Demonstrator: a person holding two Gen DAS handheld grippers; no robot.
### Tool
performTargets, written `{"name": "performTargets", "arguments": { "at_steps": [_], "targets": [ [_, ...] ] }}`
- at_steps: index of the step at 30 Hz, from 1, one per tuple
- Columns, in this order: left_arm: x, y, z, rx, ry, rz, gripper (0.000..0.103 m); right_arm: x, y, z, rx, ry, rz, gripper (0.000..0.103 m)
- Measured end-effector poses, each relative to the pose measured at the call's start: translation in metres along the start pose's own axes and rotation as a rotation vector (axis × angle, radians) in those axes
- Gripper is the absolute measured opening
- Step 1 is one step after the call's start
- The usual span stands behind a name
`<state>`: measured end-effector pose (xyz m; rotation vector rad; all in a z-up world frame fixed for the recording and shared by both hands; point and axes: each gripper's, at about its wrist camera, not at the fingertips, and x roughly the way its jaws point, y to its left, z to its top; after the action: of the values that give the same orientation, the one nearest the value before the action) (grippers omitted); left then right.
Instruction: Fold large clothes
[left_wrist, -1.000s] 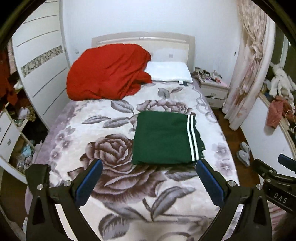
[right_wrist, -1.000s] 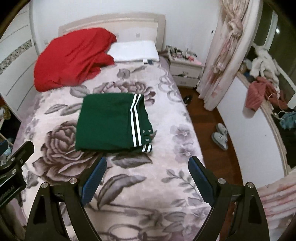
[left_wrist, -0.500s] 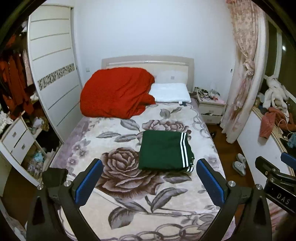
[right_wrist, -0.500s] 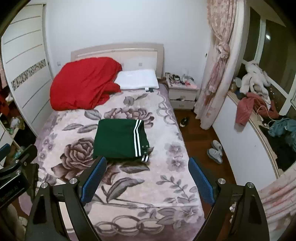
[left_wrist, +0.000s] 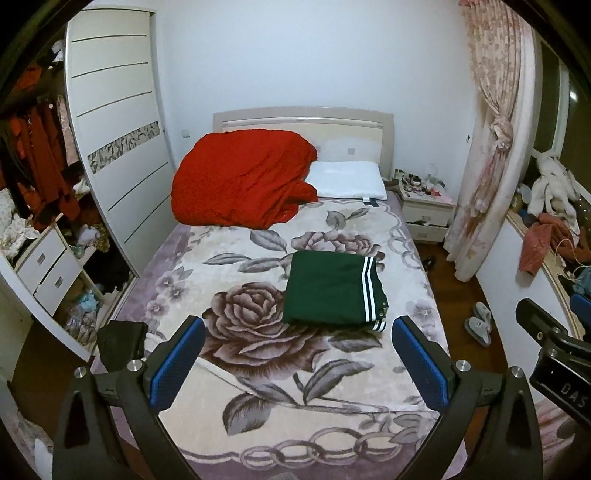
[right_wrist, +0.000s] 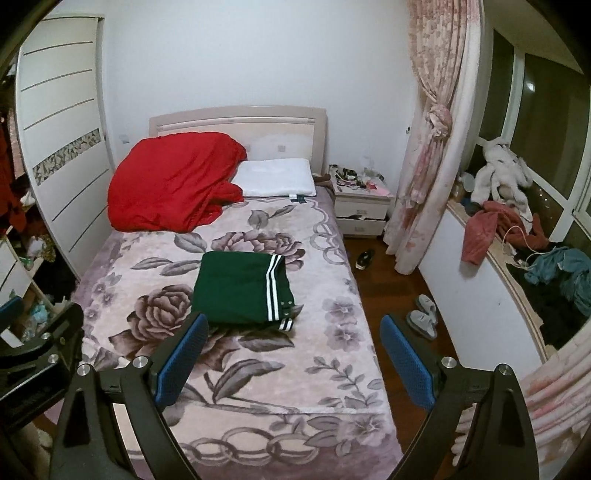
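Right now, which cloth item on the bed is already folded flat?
The green garment with white stripes, mid-bed, lies in a neat flat rectangle; the red blanket by the headboard is a rumpled heap.

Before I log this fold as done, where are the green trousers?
The green trousers lie folded mid-bed on the floral blanket, nearer its right edge, below the white pillow, in both views.

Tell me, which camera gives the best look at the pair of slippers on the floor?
The right wrist view: both slippers show whole on the wood floor beside the bed. The left wrist view catches the same pair nearer its edge, more squeezed and distorted.
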<state>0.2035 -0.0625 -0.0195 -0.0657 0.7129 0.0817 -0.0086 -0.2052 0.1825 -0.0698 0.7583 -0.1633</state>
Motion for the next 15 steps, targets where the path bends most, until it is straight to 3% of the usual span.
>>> {"name": "performTargets", "arguments": {
  "at_steps": [15],
  "targets": [
    [-0.0113,-0.0005,-0.0022,-0.007,-0.008,-0.017,0.103,-0.0037,0.0030,0.0079,-0.020,-0.005,0.025,0.097]
  ]
}}
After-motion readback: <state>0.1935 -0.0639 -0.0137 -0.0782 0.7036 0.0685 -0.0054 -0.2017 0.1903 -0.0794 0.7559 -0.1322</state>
